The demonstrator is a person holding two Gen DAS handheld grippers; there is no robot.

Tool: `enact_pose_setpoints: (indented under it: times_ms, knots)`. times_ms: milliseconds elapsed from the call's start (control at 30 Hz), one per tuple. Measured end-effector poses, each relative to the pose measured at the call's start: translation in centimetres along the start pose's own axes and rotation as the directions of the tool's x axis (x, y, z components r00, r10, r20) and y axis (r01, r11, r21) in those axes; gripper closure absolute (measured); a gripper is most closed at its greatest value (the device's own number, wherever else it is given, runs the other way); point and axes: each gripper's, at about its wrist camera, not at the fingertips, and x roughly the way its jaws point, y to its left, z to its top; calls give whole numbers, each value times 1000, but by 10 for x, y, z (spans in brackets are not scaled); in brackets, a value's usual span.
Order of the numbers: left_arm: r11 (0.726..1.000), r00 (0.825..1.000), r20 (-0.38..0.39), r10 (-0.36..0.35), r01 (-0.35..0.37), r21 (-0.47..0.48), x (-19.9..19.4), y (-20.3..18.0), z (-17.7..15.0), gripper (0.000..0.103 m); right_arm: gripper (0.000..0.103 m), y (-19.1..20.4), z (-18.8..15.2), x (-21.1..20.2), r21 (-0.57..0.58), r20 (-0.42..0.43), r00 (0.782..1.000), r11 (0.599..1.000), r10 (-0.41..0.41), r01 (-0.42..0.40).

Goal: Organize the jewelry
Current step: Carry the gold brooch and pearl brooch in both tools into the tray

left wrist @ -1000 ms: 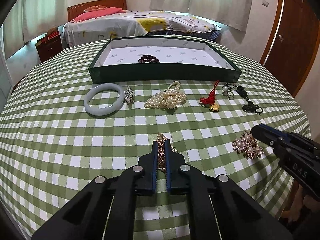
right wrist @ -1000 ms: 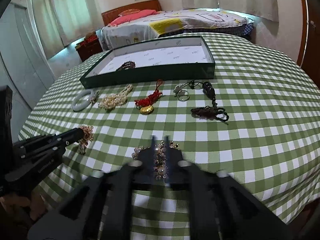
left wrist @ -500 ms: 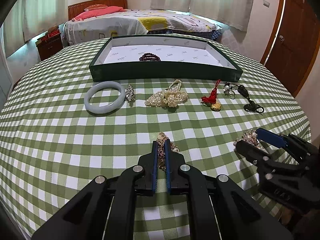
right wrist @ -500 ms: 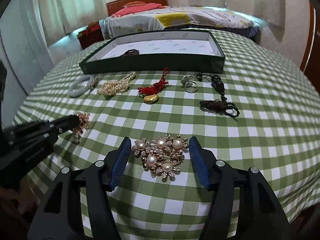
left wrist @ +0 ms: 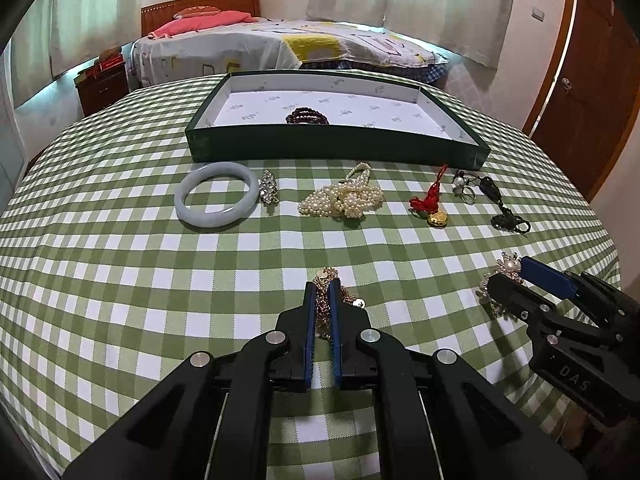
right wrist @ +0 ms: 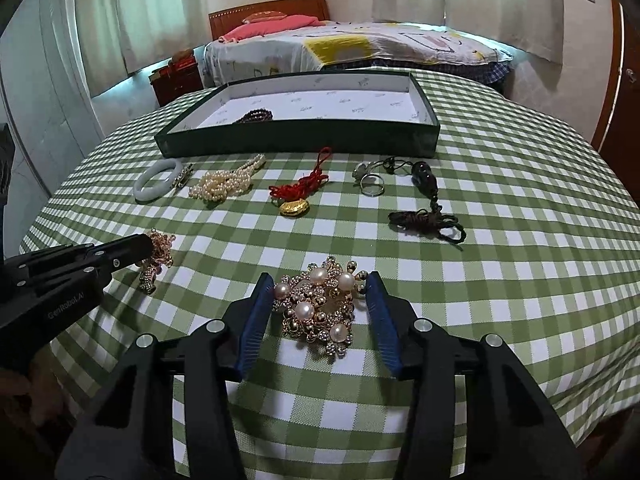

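Left wrist view shows only a beaded bracelet [left wrist: 307, 115] inside the green tray [left wrist: 336, 145], eight pieces outside it on the table; left gripper [left wrist: 322, 308] pinches a gold chain [left wrist: 325, 280], right gripper [right wrist: 318, 300] is closing round the pearl brooch [right wrist: 320, 304]

1. Left gripper [left wrist: 322, 300]: two matte black plastic arms that narrow to straight fingers, each finger [left wrist: 308, 332] lined inside with a ribbed blue pad.
2. Round silver screw heads sit at the pivots of its linkage, four across, and thin pale rods run back between the arms.
3. Right gripper [right wrist: 320, 300]: the same black build, blue ridged pads on its fingers [right wrist: 256, 320], silver screws at the joints.
4. Seen side-on, its black body bears raised letters reading "DAS".
5. The left gripper's side carries the grey marking "GenRobot.AI".
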Motion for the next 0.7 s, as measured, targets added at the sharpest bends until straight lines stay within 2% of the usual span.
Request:
enact_pose_setpoints:
  times_ms: [367, 700]
  knots:
    - [1000, 999, 46, 10, -9, -21, -13, 9, 10, 96, 56, 3, 12, -13, -2, 45, 999, 1000, 6, -5]
    - [1000, 993, 119, 6, -3, -21, -31, 14, 34, 96, 56, 4, 41, -32, 1, 117, 993, 1000, 16, -16]
